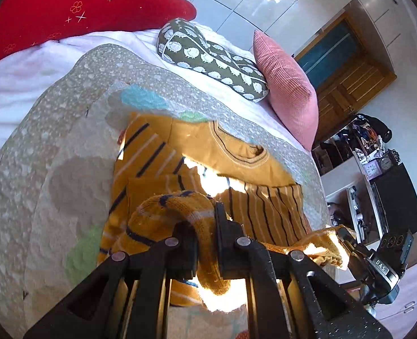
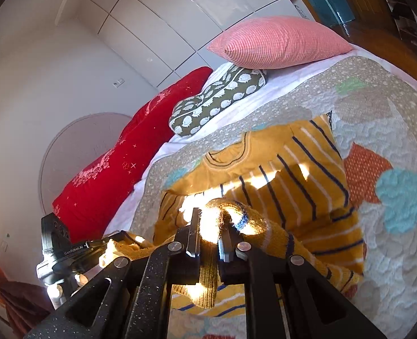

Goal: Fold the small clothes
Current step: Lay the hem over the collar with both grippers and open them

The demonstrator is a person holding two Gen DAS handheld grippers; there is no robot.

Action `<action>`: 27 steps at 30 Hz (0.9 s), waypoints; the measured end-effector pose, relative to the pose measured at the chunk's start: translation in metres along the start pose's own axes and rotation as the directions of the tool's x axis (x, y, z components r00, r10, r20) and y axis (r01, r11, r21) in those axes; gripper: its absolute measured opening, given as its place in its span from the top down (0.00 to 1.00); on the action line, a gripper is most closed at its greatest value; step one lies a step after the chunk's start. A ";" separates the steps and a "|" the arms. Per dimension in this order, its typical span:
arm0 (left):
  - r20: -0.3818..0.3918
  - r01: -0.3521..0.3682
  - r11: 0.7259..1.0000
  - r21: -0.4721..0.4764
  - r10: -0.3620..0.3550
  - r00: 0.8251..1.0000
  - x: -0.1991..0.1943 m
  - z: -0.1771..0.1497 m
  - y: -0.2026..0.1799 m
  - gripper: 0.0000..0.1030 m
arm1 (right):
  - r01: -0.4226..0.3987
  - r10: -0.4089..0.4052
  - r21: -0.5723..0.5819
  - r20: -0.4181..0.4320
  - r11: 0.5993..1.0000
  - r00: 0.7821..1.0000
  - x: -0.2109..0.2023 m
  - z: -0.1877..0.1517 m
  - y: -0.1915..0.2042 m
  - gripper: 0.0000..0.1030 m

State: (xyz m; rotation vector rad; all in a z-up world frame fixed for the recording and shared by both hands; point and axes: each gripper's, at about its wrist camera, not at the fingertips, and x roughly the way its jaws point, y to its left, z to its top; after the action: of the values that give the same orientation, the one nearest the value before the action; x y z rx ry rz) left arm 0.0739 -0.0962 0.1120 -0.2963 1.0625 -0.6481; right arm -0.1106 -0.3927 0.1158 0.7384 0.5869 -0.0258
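Closest to the lens in the left wrist view is the left gripper [image 1: 205, 226], jaws pinched tight on a bunched-up edge of the mustard striped sweater [image 1: 208, 152], knit fabric squeezed between the black fingers [image 1: 222, 223] and hanging down past them. Same story on the other side: the right gripper [image 2: 209, 231] is clamped on another bit of that sweater's [image 2: 293, 169] edge, with a fold of yarn looping over its tips. In the left view you can spot the right gripper [image 1: 346, 237] off to the right, also with yellow knit in its grip.

The sweater itself lies on a grey quilted blanket [image 1: 67, 141] with pastel patches, collar pointing away toward the pillows, lower part lifted and draped between the two grippers. Strong sun blows out some of the fabric near the tips.

Further back on the bed: a red cushion [image 1: 81, 8], an olive pillow with white hedgehog print [image 1: 208, 56], and a pink ribbed pillow [image 1: 287, 90] just beside it.
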 end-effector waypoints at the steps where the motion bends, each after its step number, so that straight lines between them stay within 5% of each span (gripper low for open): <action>1: -0.008 -0.018 1.000 0.003 0.018 1.000 0.011 0.011 0.000 0.91 | 0.024 -0.024 0.007 -0.008 1.000 1.000 0.012 0.011 -0.004 0.91; 8: -0.145 -0.103 0.991 -0.080 0.091 0.985 0.109 0.054 0.026 0.90 | 0.154 -0.146 0.111 -0.078 0.982 0.986 0.100 0.048 -0.059 0.90; 11: -0.195 -0.070 0.985 -0.156 0.039 0.980 0.132 0.059 0.045 0.90 | 0.145 -0.126 0.184 -0.113 0.972 0.986 0.120 0.055 -0.081 0.86; 16: -0.166 0.076 0.954 -0.291 -0.129 0.978 0.126 0.068 0.066 0.77 | 0.105 -0.080 0.324 -0.090 0.940 0.993 0.123 0.065 -0.106 0.76; 19: -0.110 0.080 0.947 -0.311 -0.120 0.987 0.107 0.075 0.071 0.65 | 0.096 -0.077 0.363 -0.066 0.927 0.995 0.115 0.067 -0.113 0.71; 23: -0.079 0.034 0.952 -0.304 -0.061 0.995 0.084 0.082 0.075 0.64 | 0.110 -0.109 0.379 -0.023 0.919 0.994 0.095 0.073 -0.115 0.63; 27: -0.095 -0.016 0.980 -0.199 -0.003 0.995 0.075 0.076 0.056 0.64 | 0.083 -0.107 0.338 0.054 0.937 0.993 0.066 0.079 -0.099 0.63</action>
State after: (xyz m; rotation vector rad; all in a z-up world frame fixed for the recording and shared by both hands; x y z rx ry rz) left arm 0.1850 -0.1053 0.0652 -0.4392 1.2222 -0.5543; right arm -0.0382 -0.5051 0.0660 1.0354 0.5557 -0.2468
